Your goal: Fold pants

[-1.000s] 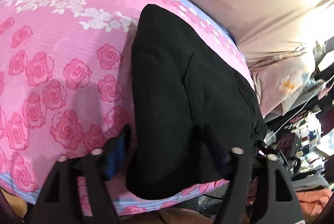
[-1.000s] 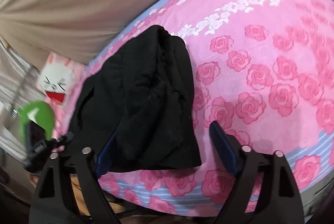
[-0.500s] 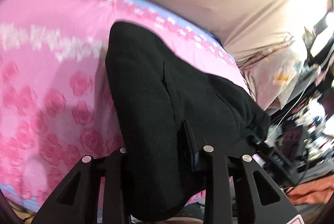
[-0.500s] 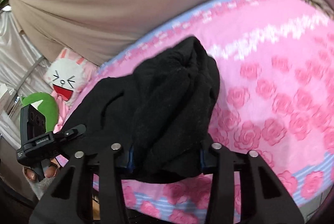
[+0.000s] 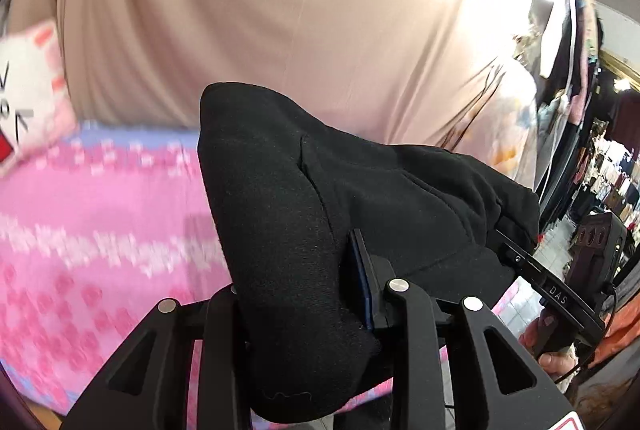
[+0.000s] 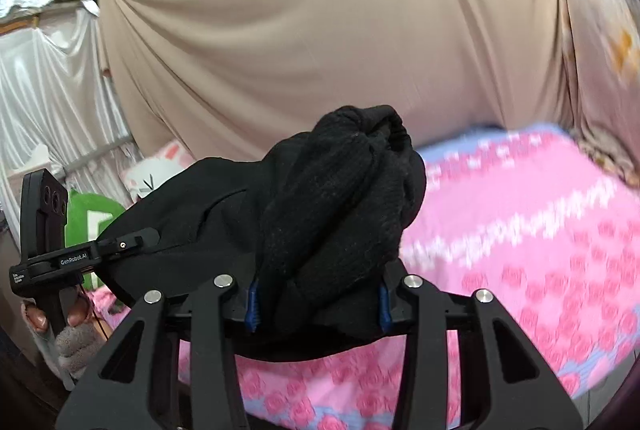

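The black pants (image 5: 304,205) are bunched and lifted above the pink rose bedspread (image 5: 100,238). My left gripper (image 5: 304,294) is shut on one edge of the pants, the cloth filling the gap between its fingers. My right gripper (image 6: 316,298) is shut on the other end of the pants (image 6: 336,197), a thick wad of black fabric. The pants sag between the two grippers. The other gripper shows at the side of each wrist view, the right one (image 5: 560,294) and the left one (image 6: 60,258).
A beige curtain (image 6: 320,29) hangs behind the bed (image 6: 540,250). A white bunny pillow (image 5: 24,101) and a green plush (image 6: 88,218) lie at the head end. Cluttered shelves (image 5: 600,169) stand beyond the bed's far side.
Both grippers closed on the pants' near edge and lifted it up off the bedspread. The views now tilt up toward the curtain.
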Demonstrator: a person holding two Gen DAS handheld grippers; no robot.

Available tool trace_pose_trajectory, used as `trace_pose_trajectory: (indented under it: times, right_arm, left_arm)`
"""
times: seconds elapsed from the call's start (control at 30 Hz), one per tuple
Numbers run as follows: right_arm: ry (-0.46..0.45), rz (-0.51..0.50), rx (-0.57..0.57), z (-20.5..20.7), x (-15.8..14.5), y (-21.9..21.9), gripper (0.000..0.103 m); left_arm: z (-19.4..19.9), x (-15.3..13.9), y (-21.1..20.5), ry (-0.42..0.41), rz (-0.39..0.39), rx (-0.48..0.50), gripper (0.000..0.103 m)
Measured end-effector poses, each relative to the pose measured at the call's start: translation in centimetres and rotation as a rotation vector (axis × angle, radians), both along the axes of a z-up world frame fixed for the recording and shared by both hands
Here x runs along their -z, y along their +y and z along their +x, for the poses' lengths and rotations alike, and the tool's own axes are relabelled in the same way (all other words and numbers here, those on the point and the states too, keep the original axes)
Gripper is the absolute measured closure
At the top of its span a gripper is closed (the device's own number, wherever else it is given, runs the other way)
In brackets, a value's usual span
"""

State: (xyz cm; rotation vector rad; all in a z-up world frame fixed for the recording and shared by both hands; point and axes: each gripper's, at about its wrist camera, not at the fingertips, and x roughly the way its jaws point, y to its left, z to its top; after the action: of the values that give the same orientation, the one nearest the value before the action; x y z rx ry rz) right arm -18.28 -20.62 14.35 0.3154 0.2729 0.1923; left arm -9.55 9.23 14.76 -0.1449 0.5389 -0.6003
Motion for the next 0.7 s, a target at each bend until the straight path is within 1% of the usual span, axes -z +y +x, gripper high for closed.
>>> trace_pose_trajectory:
  times: [0.1,0.2,0.3,0.37,0.47,0.53,0.57,0.63,0.67,0.7]
  right_arm:
    - [-0.093,-0.023,-0.004,-0.9,-2.6,0.1,0.063]
    - [-0.205,-0.053,-0.011,-1.6,-5.6,0.3,0.063]
    - [-0.287,-0.081,-0.016,-1.8,-8.2,0.7,0.062]
    - [-0.335,-0.102,-0.012,-1.5,-9.7,0.7,0.061]
    - [-0.379,-0.134,-0.013,0.1,-11.3,0.6,0.06]
    - [-0.367,-0.135,-0.02,2.4,-11.9,0.0,0.057]
    - [-0.355,-0.128,-0.021,3.4,-12.0,-0.1,0.055]
    - [-0.283,-0.106,-0.029,7.7,-11.4,-1.1,0.05]
    - [-0.235,-0.091,-0.024,10.1,-10.4,-1.7,0.042]
    - [-0.155,-0.081,-0.016,13.4,-8.6,-2.6,0.031]
  left_arm:
    - [-1.0,-2.6,0.3,-0.087,-0.009,0.001,0.077]
    - [-1.9,-5.6,0.8,-0.188,-0.026,0.003,0.076]
    - [-2.6,-8.1,1.1,-0.291,-0.04,0.001,0.076]
    - [-2.5,-9.8,1.3,-0.363,-0.053,-0.001,0.075]
    - [-1.6,-11.5,1.4,-0.43,-0.061,-0.003,0.075]
    - [0.2,-12.2,1.2,-0.449,-0.063,-0.01,0.074]
    - [1.4,-12.2,0.9,-0.446,-0.058,-0.015,0.073]
    - [5.4,-11.5,0.1,-0.409,-0.029,-0.049,0.066]
    - [8.2,-10.5,-0.4,-0.365,-0.014,-0.064,0.064]
    - [10.1,-9.5,-0.7,-0.332,-0.001,-0.077,0.051]
